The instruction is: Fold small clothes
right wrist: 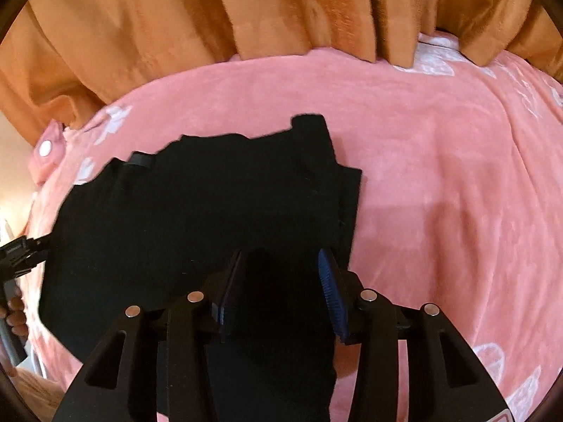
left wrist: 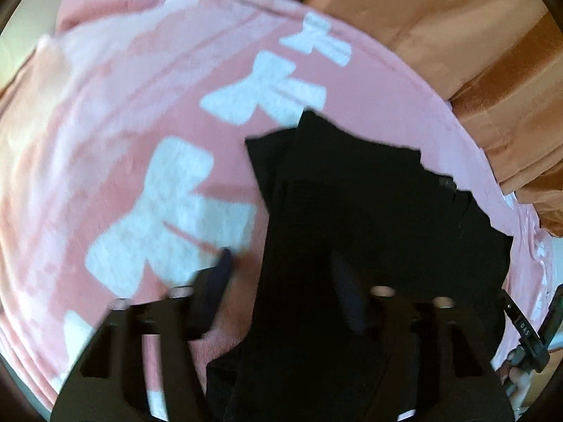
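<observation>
A black garment (right wrist: 197, 211) lies spread and partly folded on a pink blanket (right wrist: 440, 183); it also shows in the left wrist view (left wrist: 369, 204). My left gripper (left wrist: 281, 267) is open, its fingers straddling the garment's left edge low over the cloth. My right gripper (right wrist: 281, 263) is open over the garment's near right edge, with black fabric between its blue pads (right wrist: 330, 292). The left wrist view is blurred by motion.
The pink blanket has white bow prints (left wrist: 165, 211). Orange curtains (right wrist: 211, 17) hang behind the bed and show at the upper right in the left wrist view (left wrist: 457, 35). The other gripper and a hand show at the left edge (right wrist: 17, 256).
</observation>
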Demonstrator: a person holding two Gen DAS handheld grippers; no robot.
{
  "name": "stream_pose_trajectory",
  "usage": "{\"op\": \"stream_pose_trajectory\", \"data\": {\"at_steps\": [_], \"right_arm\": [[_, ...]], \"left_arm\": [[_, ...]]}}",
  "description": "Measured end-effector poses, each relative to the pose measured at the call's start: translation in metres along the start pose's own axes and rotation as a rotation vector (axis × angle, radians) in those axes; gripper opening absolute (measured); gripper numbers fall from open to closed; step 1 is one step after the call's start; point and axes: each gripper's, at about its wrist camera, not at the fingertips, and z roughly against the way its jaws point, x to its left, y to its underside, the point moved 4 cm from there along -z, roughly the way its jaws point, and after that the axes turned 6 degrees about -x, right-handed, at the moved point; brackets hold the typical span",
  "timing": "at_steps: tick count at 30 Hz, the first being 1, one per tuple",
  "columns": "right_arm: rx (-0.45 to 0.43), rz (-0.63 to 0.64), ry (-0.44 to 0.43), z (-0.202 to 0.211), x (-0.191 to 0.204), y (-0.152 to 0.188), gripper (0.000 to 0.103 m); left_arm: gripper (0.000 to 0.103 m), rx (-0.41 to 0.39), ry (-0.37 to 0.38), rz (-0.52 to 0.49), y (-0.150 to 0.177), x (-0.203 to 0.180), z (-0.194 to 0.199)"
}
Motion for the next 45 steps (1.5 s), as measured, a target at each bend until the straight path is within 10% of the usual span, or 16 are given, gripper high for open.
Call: {"op": "stream_pose_trajectory", "data": {"at_steps": [7, 9, 10, 22, 25, 27, 29, 34, 35, 36, 37, 45], "right_arm": [[-0.009, -0.112, -0.021, 0.012, -0.021, -0.002, 0.050], [0.033, -0.119, -0.062, 0.002, -0.020, 0.002, 0.037], [0.045, -0.110, -0.089, -0.001, -0.016, 0.004, 0.013], [0.051, -0.095, -0.086, 0.004, -0.022, 0.005, 0.011], [0.033, -0.110, -0.109, 0.030, -0.023, 0.010, 0.021], [0.082, -0.117, -0.126, 0.042, -0.024, 0.026, 0.033], [0.141, -0.119, -0.168, 0.043, -0.021, 0.044, 0.042], [0.227, -0.118, -0.214, 0.024, -0.009, 0.075, 0.047], [0.218, -0.086, -0.199, 0.025, -0.005, 0.074, 0.037], [0.226, -0.061, -0.202, 0.026, -0.001, 0.073, 0.019], [0.220, -0.064, -0.223, 0.031, 0.000, 0.072, 0.003], [0.298, -0.086, -0.161, 0.049, -0.031, 0.105, 0.002]], "left_arm": [[0.040, -0.006, 0.039, -0.008, 0.012, -0.002, 0.012], [0.017, 0.006, 0.036, -0.019, 0.015, -0.004, 0.007], [0.014, 0.004, 0.041, -0.025, 0.016, -0.006, 0.008], [0.008, -0.008, 0.021, -0.049, 0.017, 0.002, 0.016], [0.013, -0.025, 0.055, -0.057, 0.022, 0.004, 0.036], [0.048, -0.021, 0.067, -0.045, 0.033, 0.010, 0.047], [0.060, -0.018, 0.062, -0.022, 0.046, 0.018, 0.050], [0.060, 0.005, 0.037, -0.076, 0.078, 0.016, 0.044], [0.046, 0.007, 0.030, -0.098, 0.079, 0.014, 0.044], [0.012, 0.013, 0.041, -0.123, 0.079, 0.010, 0.044], [0.007, 0.034, 0.075, -0.119, 0.079, 0.008, 0.045], [0.003, 0.095, 0.093, -0.103, 0.110, 0.032, 0.061]]}}
